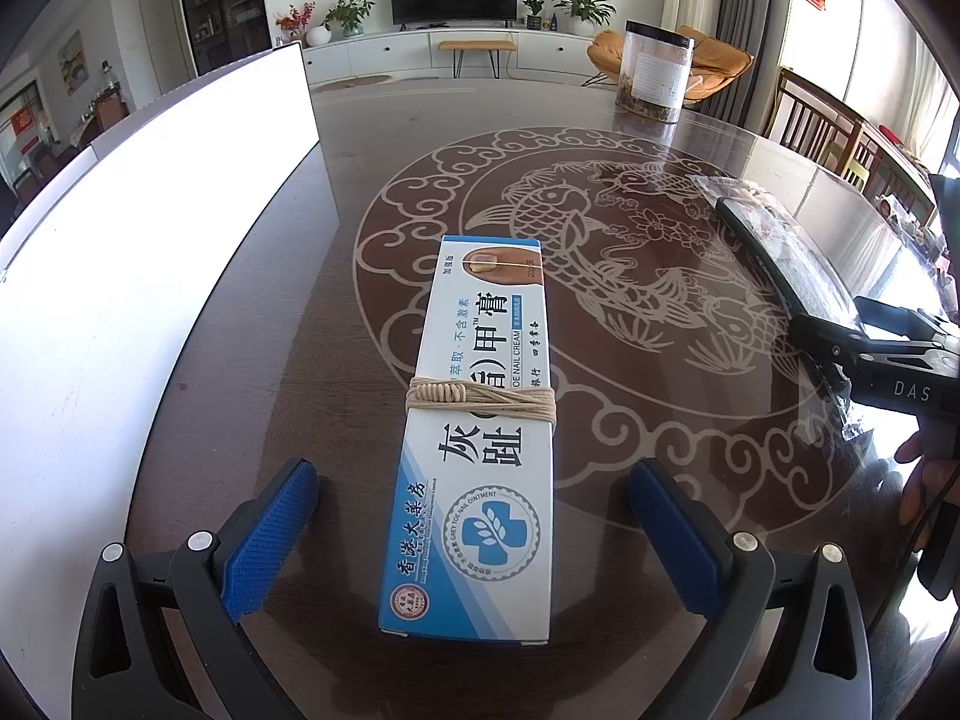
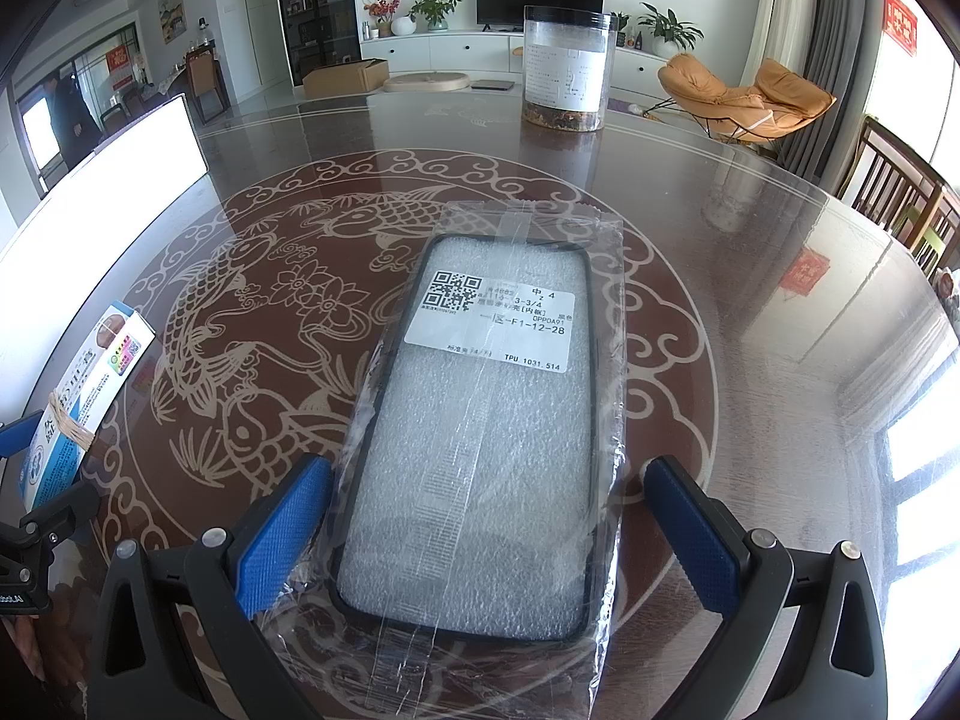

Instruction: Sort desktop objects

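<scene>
A white and blue ointment box (image 1: 480, 420) with a coil of beige string around its middle lies flat on the glass table top. My left gripper (image 1: 474, 531) is open and straddles the box's near end, its blue pads apart from the sides. A black phone case in a clear plastic bag (image 2: 480, 438), with a white QR label, lies between the open fingers of my right gripper (image 2: 489, 534). The box (image 2: 84, 396) also shows at the left of the right wrist view, and the bagged case (image 1: 780, 258) at the right of the left wrist view.
A clear plastic jar (image 2: 567, 66) with a black lid stands at the far side of the round table (image 1: 600, 120). A bright white board or bin (image 1: 150, 228) stands along the left. Wooden chairs (image 2: 906, 198) line the right edge. A hand (image 1: 924, 468) holds the other gripper.
</scene>
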